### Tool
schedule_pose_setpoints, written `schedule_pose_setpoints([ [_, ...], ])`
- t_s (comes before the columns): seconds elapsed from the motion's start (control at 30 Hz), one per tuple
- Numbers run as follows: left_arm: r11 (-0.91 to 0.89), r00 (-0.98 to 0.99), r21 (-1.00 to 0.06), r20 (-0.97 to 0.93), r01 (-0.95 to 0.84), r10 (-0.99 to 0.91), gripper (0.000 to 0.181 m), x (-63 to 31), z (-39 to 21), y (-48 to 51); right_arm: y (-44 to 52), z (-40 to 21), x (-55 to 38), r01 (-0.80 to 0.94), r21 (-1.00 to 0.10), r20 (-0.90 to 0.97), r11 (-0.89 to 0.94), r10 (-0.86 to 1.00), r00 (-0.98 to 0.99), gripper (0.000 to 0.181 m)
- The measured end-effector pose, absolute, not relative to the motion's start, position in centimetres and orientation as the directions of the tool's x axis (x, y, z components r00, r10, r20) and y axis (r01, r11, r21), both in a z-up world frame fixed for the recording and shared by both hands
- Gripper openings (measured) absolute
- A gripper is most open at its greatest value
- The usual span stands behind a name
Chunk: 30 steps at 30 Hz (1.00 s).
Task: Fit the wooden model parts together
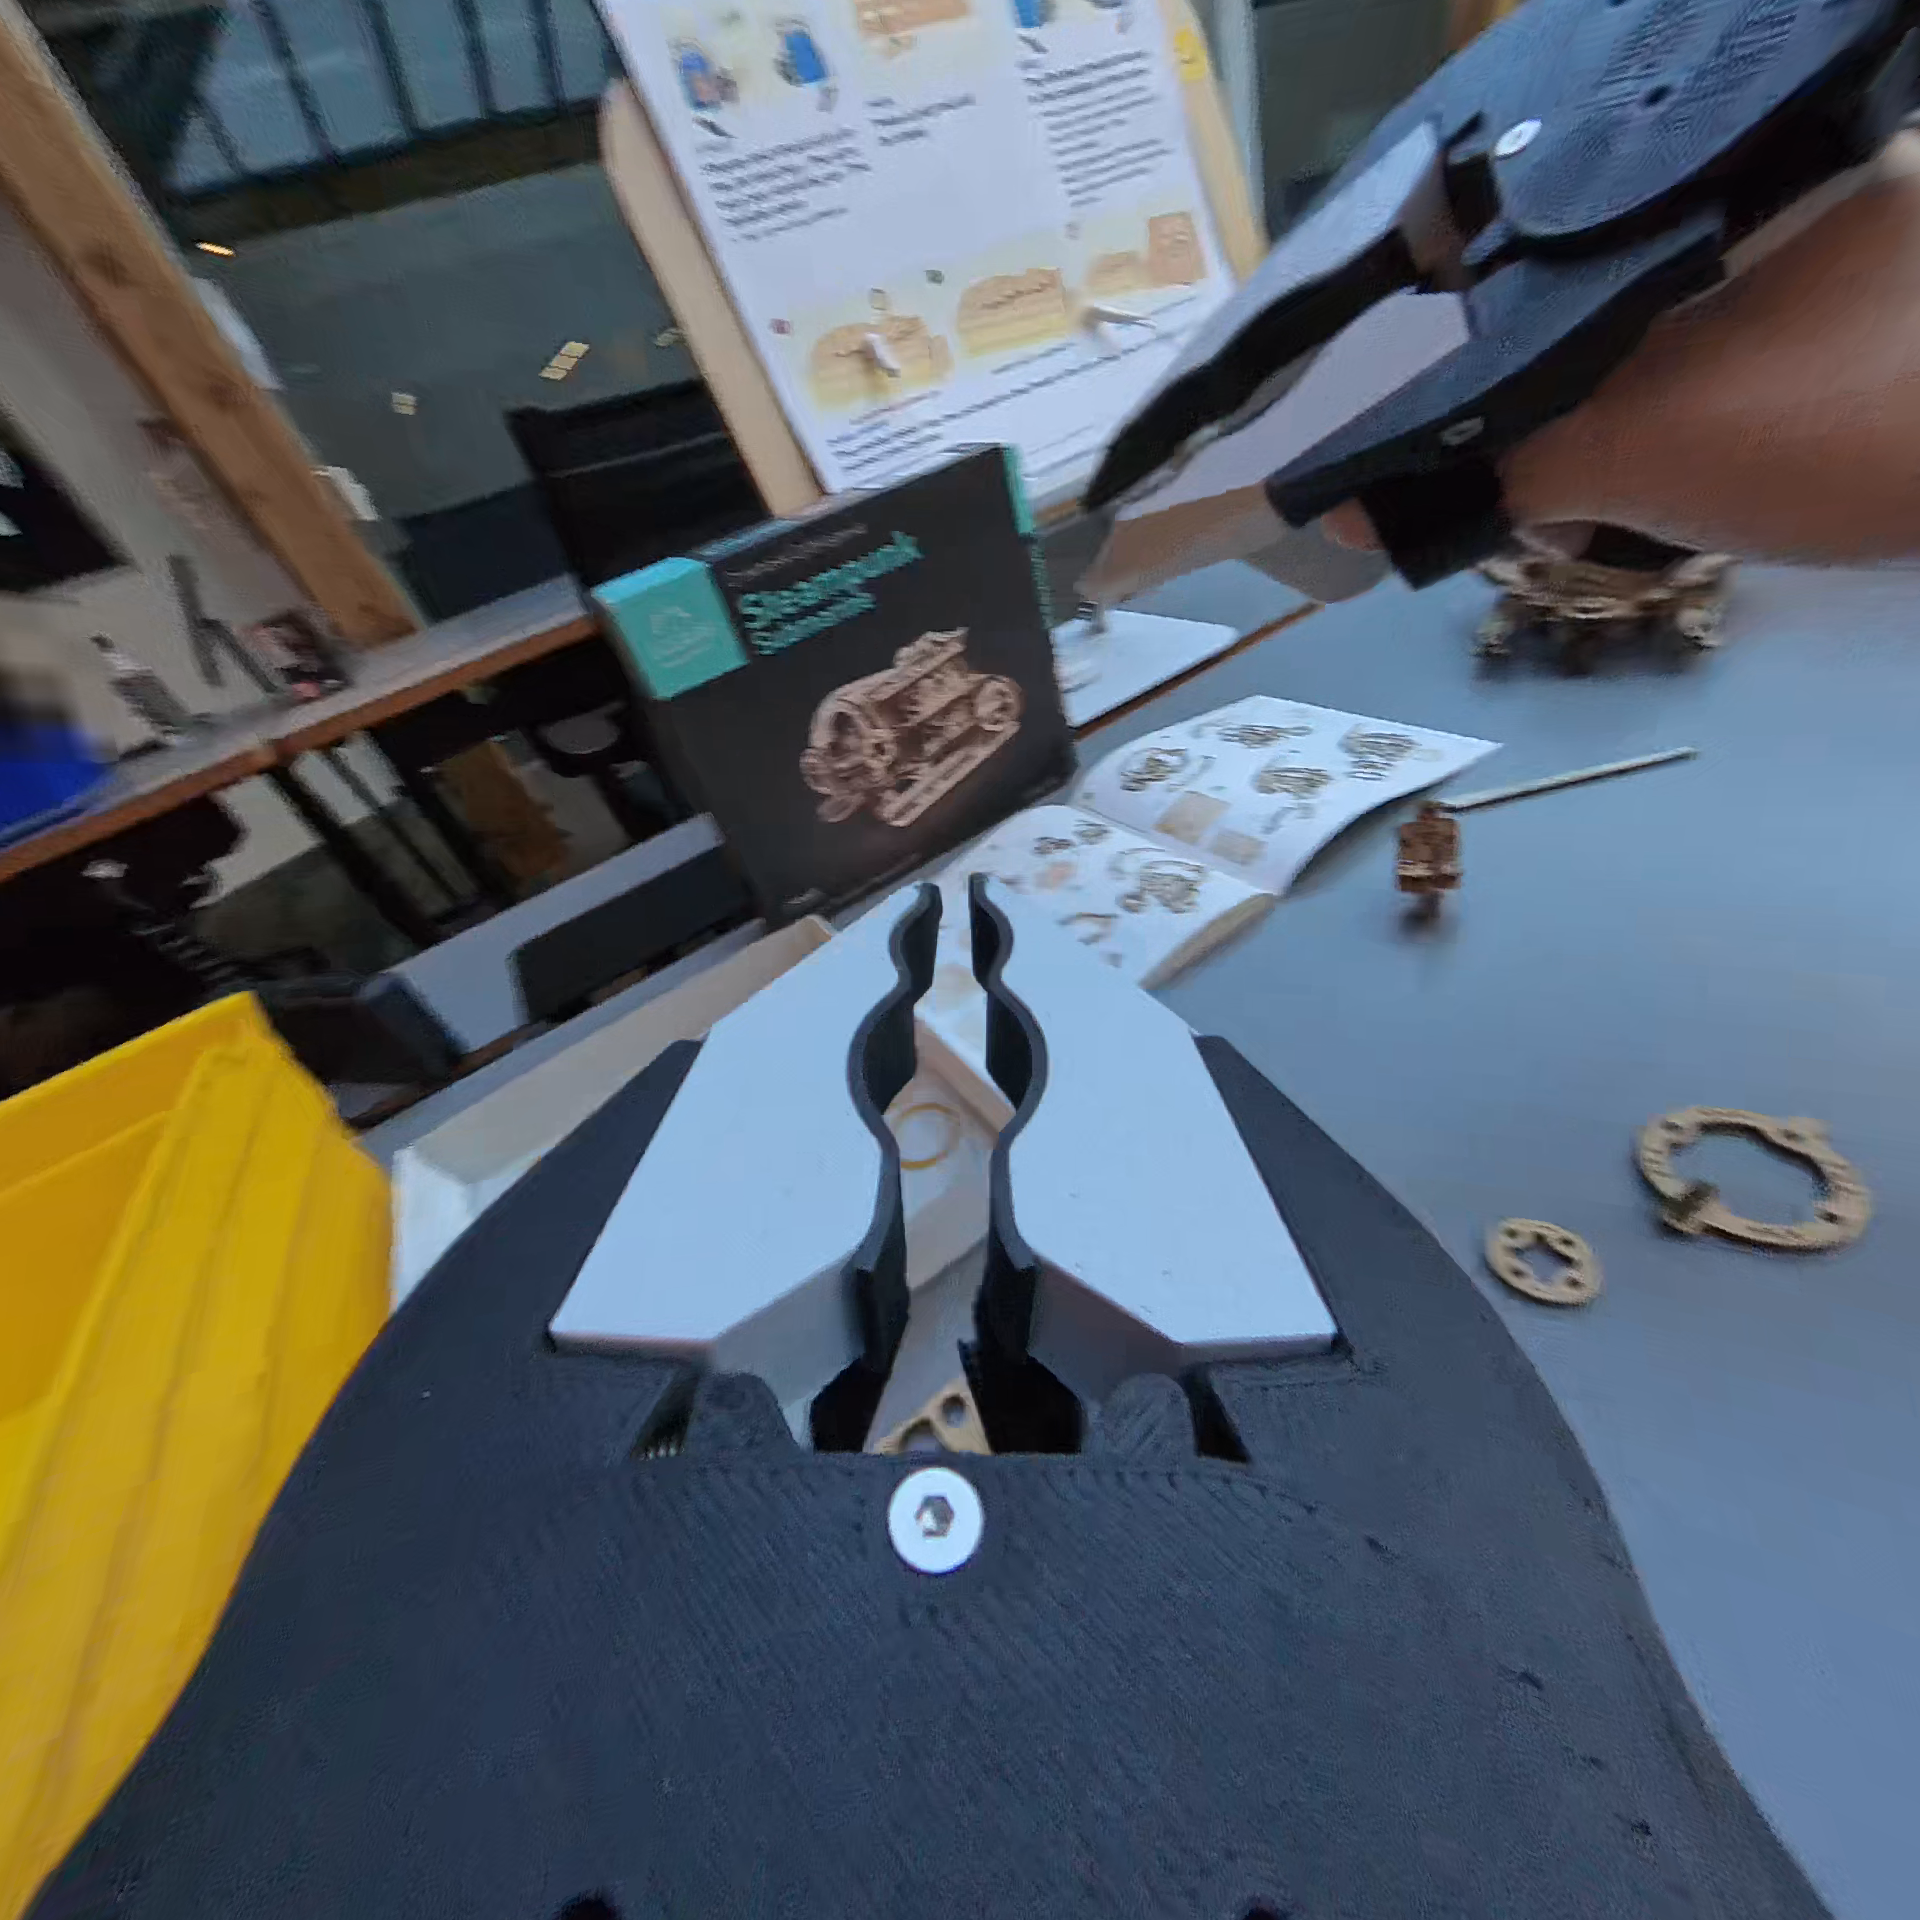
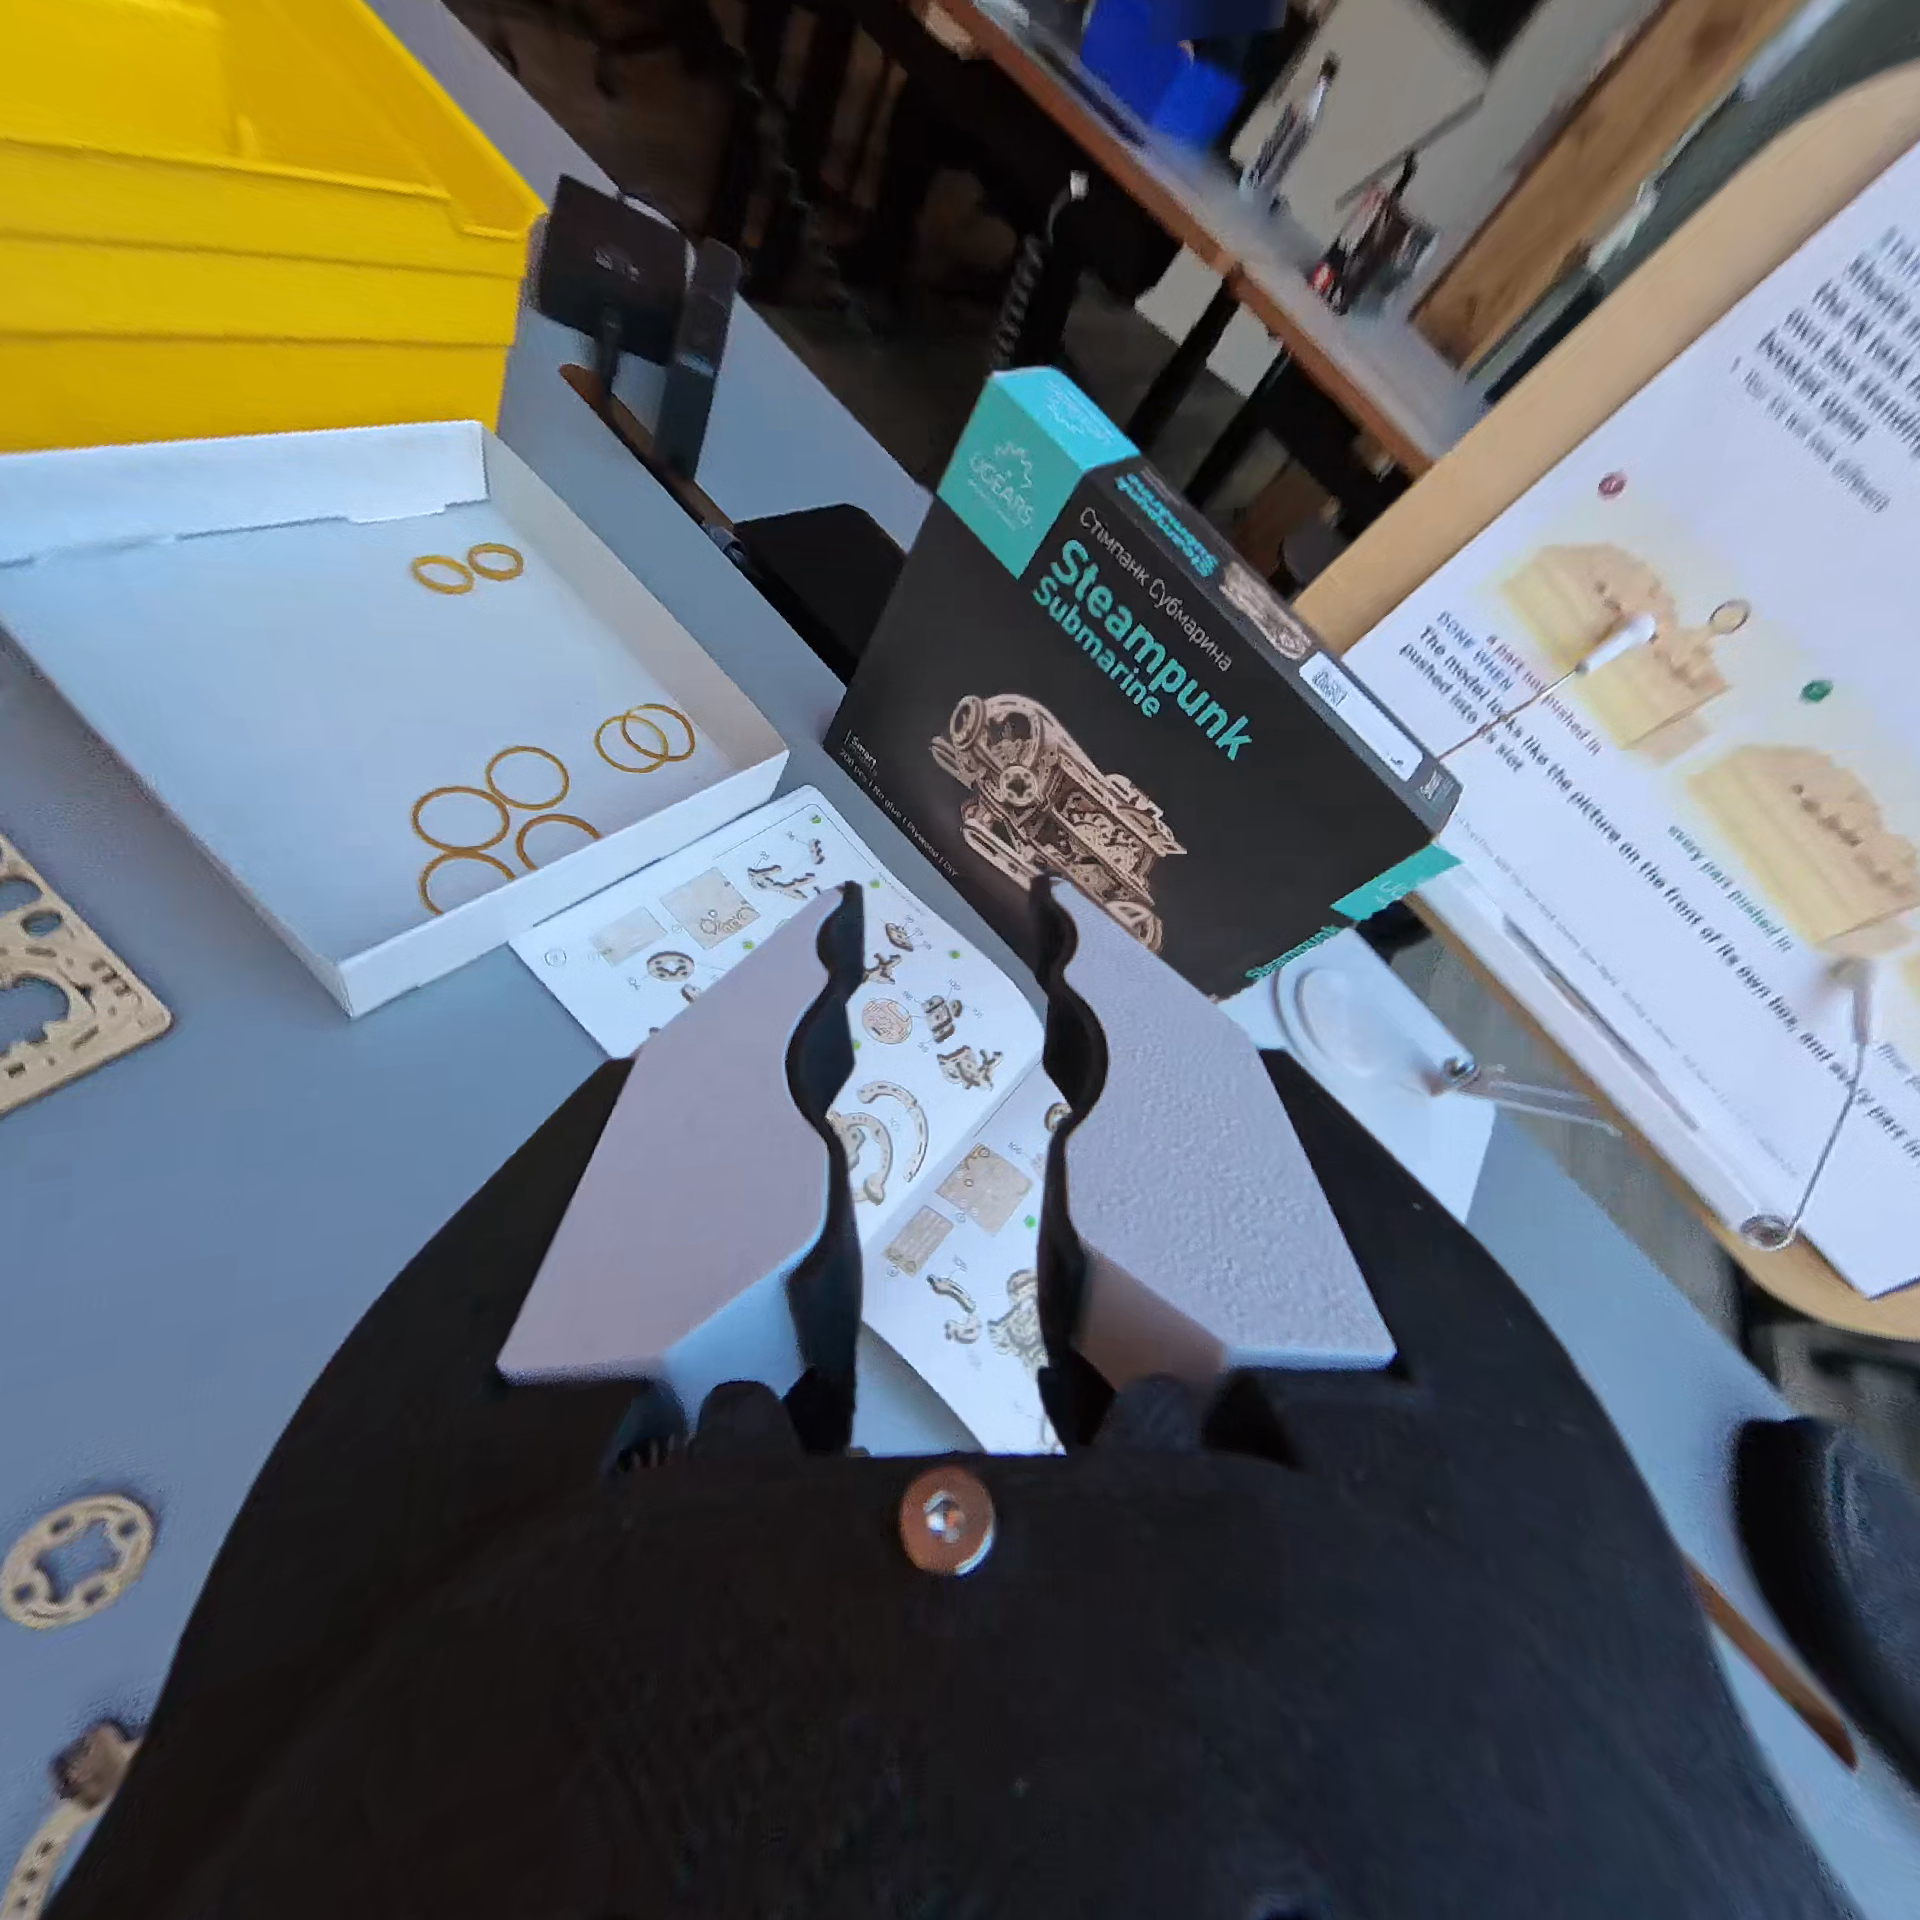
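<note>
Above the grey table, both claws are empty, left gripper nearly closed, right gripper narrowly parted, wooden rings lying flat well apart, so thin flat pieces risk slipping or snapping if pinched carelessly.

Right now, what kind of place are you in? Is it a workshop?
Probably a workshop or hobby bench. A grey table holds loose wooden parts, an open instruction booklet and the model kit's box. More workbenches stand behind.
</note>
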<state>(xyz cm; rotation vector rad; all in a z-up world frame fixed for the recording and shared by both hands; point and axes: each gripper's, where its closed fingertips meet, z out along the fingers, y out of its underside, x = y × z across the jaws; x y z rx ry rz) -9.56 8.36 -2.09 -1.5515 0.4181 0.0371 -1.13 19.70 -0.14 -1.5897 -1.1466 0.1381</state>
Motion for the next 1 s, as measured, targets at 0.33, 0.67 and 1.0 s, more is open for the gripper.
schedule_pose_setpoints([
  [0.33,0.176,0.985,-0.982,-0.041,-0.071,0.167,0.064,-20.1,2.7,6.3,20.1,1.4,-5.8,0.492,-0.870,0.381,0.029,0.674,0.633,0.073],
  [0.67,0.294,0.917,-0.929,0.305,0.226,0.259,0.075,-28.2,3.2,3.4,19.0,-0.4,-5.6,0.465,-0.885,0.321,-0.017,0.701,0.637,0.072],
  [1.0,0.282,0.907,-0.923,0.334,0.261,0.255,0.070,-28.6,2.6,3.6,18.0,-1.5,-6.0,0.423,-0.905,0.248,-0.057,0.736,0.630,0.072],
])
